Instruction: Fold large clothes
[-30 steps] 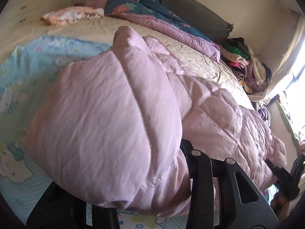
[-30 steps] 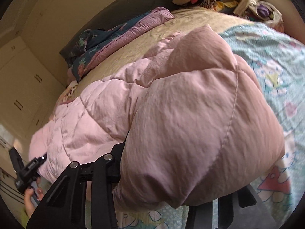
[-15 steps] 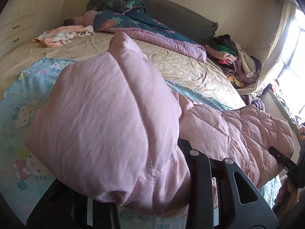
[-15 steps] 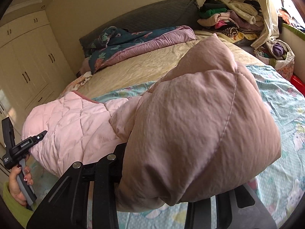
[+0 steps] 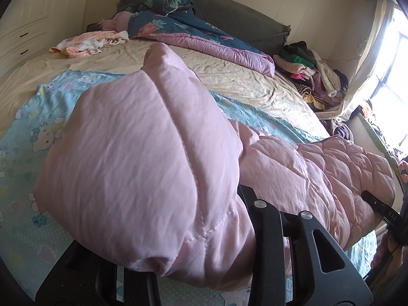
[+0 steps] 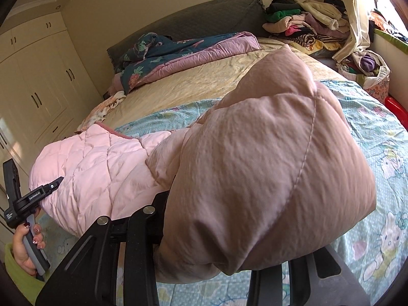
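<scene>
Both my hands have risen since a second ago, and the pink quilted coat point(image 5: 142, 158) now hangs clear of more of the cartoon-print sheet point(image 5: 30, 132). My left gripper point(image 5: 199, 242) clenches one bunched end, which billows from 9 to 1 o'clock over its fingers. My right gripper point(image 6: 224, 250) clamps the other end, swelling toward 1 o'clock; the coat's middle sags between them above the bed point(image 6: 204, 81).
</scene>
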Demonstrator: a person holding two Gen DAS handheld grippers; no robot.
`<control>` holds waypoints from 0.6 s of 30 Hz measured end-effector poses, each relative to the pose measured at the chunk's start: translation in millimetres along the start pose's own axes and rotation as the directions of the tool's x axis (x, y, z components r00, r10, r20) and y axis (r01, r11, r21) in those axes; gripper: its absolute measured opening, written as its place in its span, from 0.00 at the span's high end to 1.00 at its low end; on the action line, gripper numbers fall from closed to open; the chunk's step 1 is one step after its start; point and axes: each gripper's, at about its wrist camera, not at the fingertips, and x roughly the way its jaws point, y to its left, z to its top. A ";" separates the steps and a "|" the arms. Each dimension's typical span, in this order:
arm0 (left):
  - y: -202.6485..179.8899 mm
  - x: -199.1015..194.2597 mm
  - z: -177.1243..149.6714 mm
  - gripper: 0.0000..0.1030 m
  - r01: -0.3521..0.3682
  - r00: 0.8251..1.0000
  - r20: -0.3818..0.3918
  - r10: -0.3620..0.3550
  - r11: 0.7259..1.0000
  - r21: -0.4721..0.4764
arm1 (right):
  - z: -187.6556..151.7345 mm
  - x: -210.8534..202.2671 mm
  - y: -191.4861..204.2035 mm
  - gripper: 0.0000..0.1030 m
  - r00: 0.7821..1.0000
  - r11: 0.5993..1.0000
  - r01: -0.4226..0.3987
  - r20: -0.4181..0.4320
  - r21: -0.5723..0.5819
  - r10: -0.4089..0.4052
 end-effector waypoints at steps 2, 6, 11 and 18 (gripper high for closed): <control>0.4 -3.5 -3.9 0.74 -0.001 1.000 -0.001 0.001 1.000 0.000 | -2.3 -3.1 2.4 0.68 1.000 1.000 0.001 0.000 0.001 -0.001; 1.5 -7.4 -9.1 0.74 -0.002 1.000 -0.003 0.002 1.000 -0.001 | -5.8 -6.1 3.3 0.68 1.000 1.000 0.001 0.001 0.000 -0.001; 4.6 -11.9 -16.3 0.74 -0.005 1.000 -0.009 0.005 1.000 0.000 | -9.2 -8.8 4.2 0.68 1.000 1.000 0.003 0.002 -0.005 -0.003; 7.7 -17.7 -28.0 0.73 -0.008 1.000 -0.013 0.008 1.000 -0.002 | -21.3 -17.9 5.7 0.68 1.000 1.000 0.004 0.000 -0.003 -0.004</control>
